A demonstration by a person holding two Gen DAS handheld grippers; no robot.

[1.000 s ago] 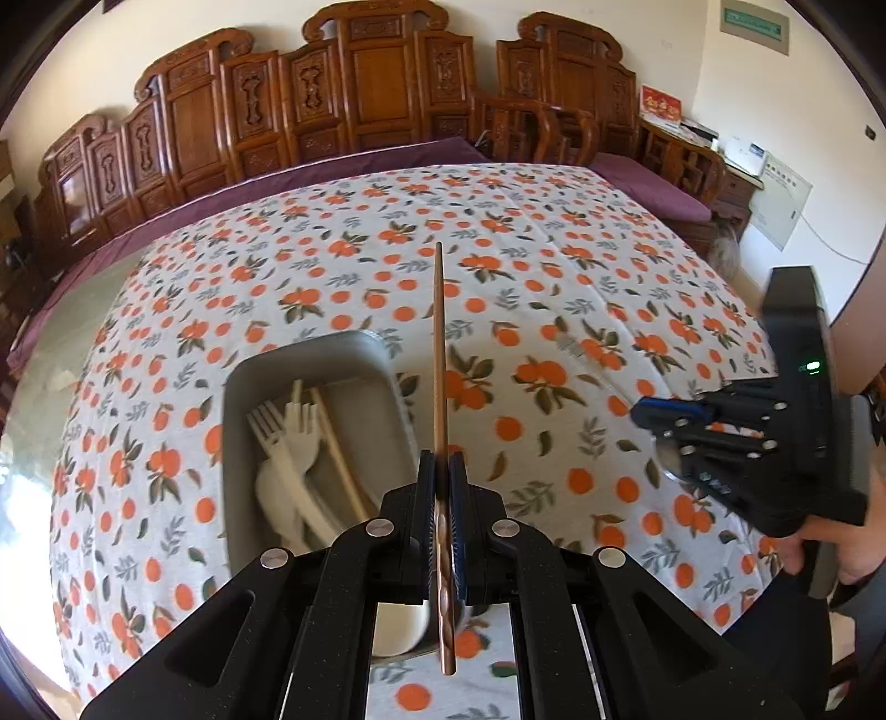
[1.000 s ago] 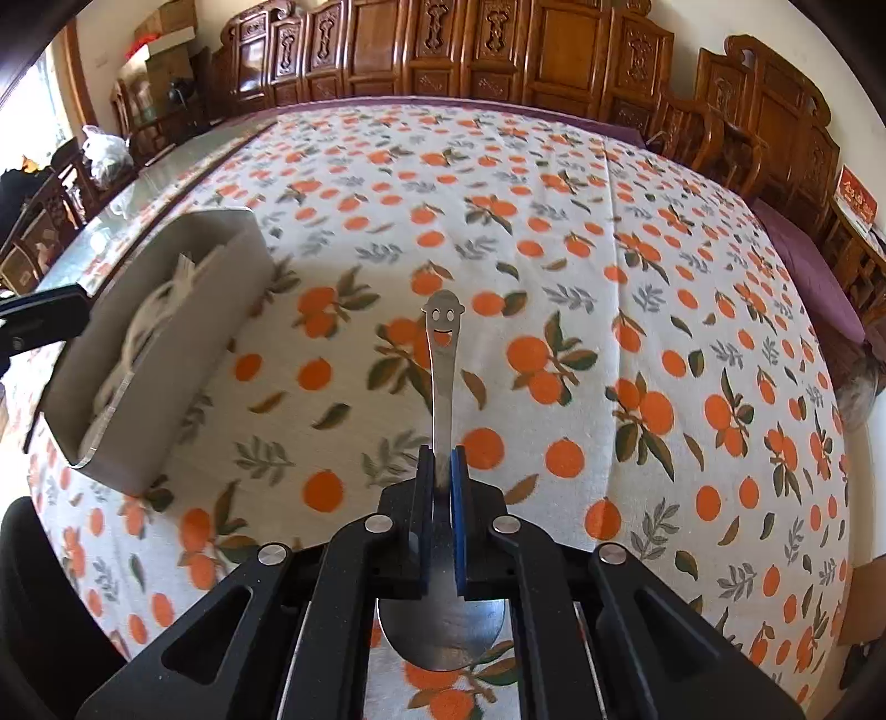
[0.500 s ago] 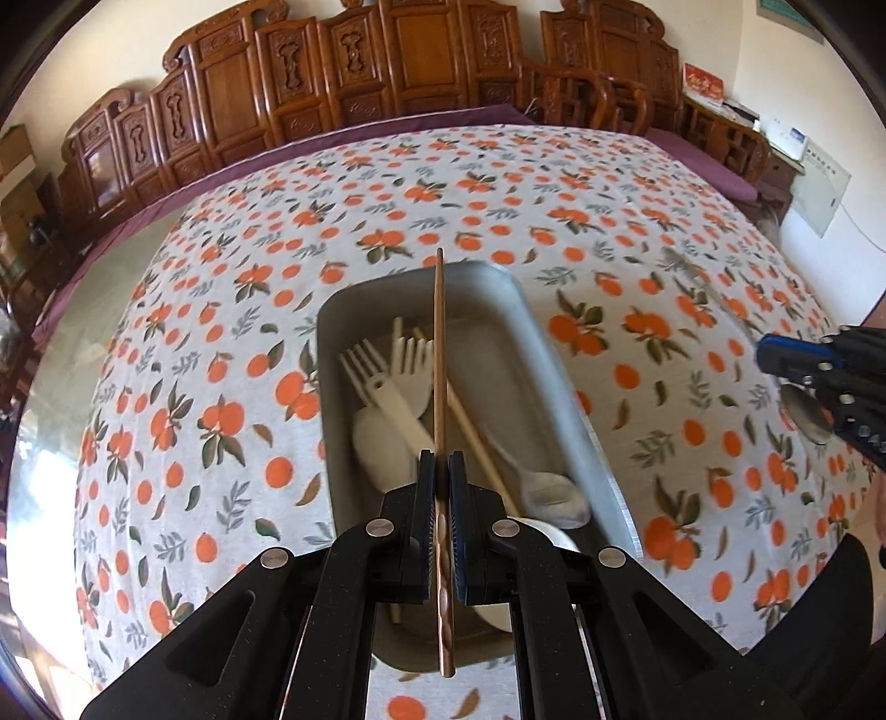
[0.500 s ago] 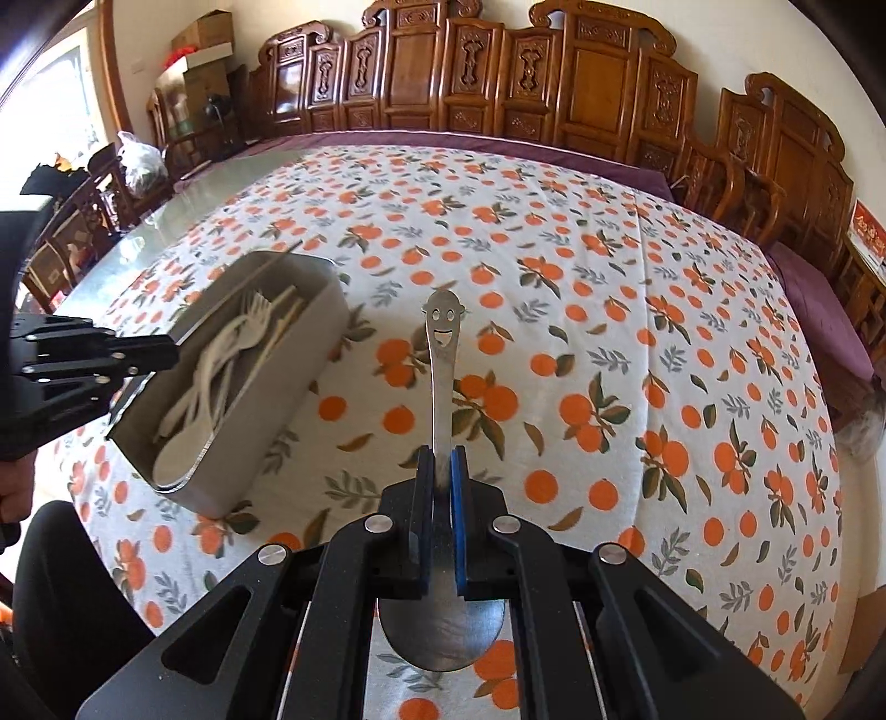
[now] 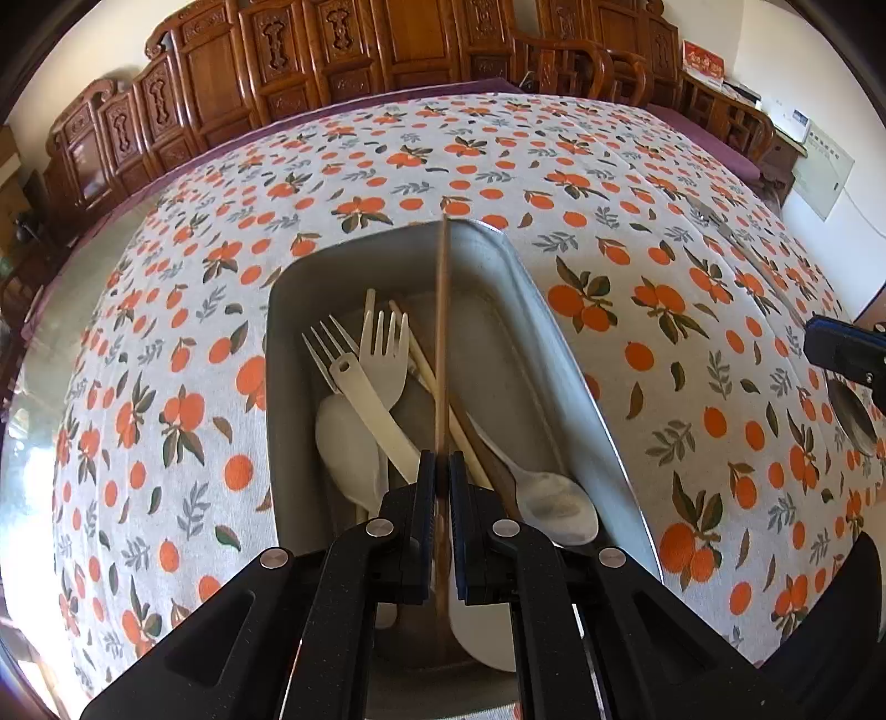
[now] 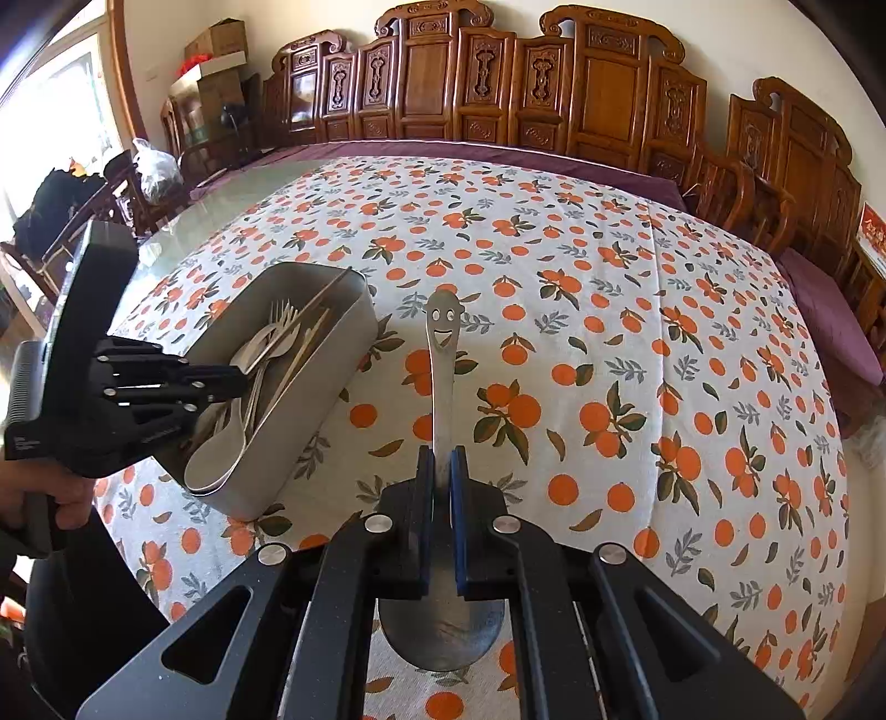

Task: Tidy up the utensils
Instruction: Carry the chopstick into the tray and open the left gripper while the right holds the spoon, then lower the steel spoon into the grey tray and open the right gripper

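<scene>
My left gripper (image 5: pixel 441 462) is shut on a brown wooden chopstick (image 5: pixel 441 332) that points forward over the grey metal tray (image 5: pixel 531 310). Inside the tray lie white plastic forks (image 5: pixel 382 354), a white spoon (image 5: pixel 554 498) and more chopsticks. From the right wrist view the left gripper (image 6: pixel 235 382) hangs over the near end of the tray (image 6: pixel 343 327). My right gripper (image 6: pixel 441 471) is shut on a metal spoon (image 6: pixel 441 354) with a smiley face on its handle, its bowl behind the pads, held above the tablecloth to the right of the tray.
An orange-patterned tablecloth (image 6: pixel 609 343) covers the table. Carved wooden chairs (image 6: pixel 498 94) line the far edge and right side. A person's hand (image 6: pixel 50 493) holds the left gripper's handle. Boxes (image 6: pixel 216 50) and bags stand at the far left.
My left gripper has come down and over the tray with the chopstick, so the tray now sits right under it. The right gripper rose a little with the spoon.
</scene>
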